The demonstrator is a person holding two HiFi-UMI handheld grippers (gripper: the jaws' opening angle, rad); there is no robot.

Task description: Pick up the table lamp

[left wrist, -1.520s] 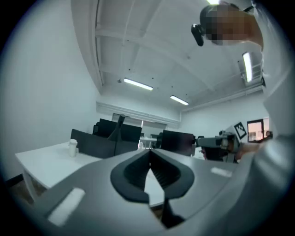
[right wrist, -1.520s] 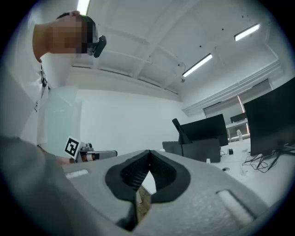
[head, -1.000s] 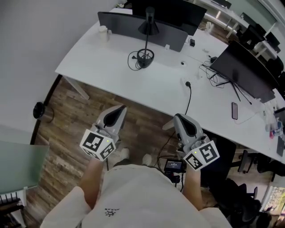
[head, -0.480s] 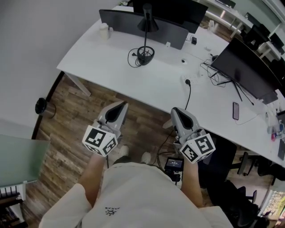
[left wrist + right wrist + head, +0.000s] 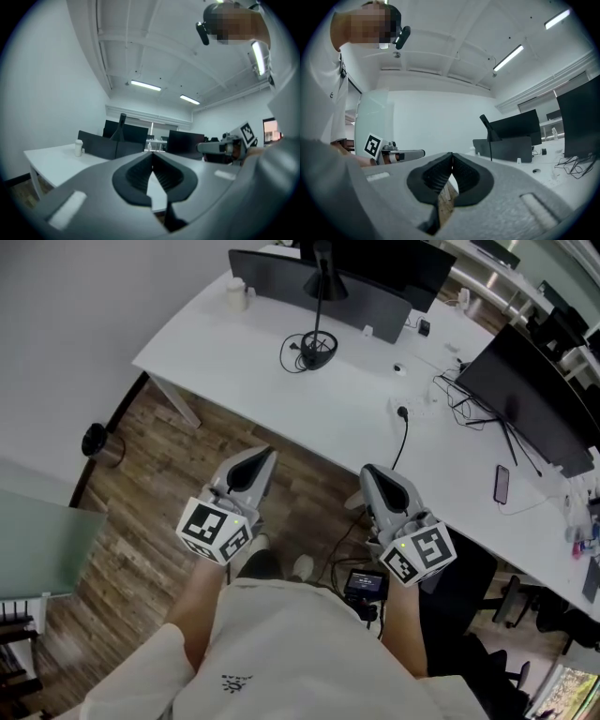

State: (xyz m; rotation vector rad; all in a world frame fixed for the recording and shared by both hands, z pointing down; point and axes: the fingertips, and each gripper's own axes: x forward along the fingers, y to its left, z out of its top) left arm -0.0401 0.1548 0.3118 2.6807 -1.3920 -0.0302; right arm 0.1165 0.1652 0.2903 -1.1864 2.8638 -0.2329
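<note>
The black table lamp point(image 5: 319, 306) stands on the white desk point(image 5: 234, 352), a thin stem on a round base point(image 5: 319, 348) with its cone shade point(image 5: 330, 282) up by a dark divider panel. Its cord loops round the base. In the right gripper view the lamp point(image 5: 489, 136) rises right of centre; in the left gripper view its shade point(image 5: 121, 125) shows at the left. My left gripper point(image 5: 261, 461) and right gripper point(image 5: 372, 474) are both shut and empty, held level over the wood floor short of the desk's near edge, far from the lamp.
A small white cup point(image 5: 236, 292) stands at the desk's far left. Dark monitors point(image 5: 520, 395), tangled cables point(image 5: 459, 409), a plug lead point(image 5: 403, 432) and a phone point(image 5: 502, 484) lie to the right. A black bin point(image 5: 97, 441) sits on the floor at the left. Desk leg point(image 5: 173, 399) below the corner.
Both grippers have edged forward toward the desk, the left one more. The desk and lamp sit a little further right in the head view. Jaws stay shut.
</note>
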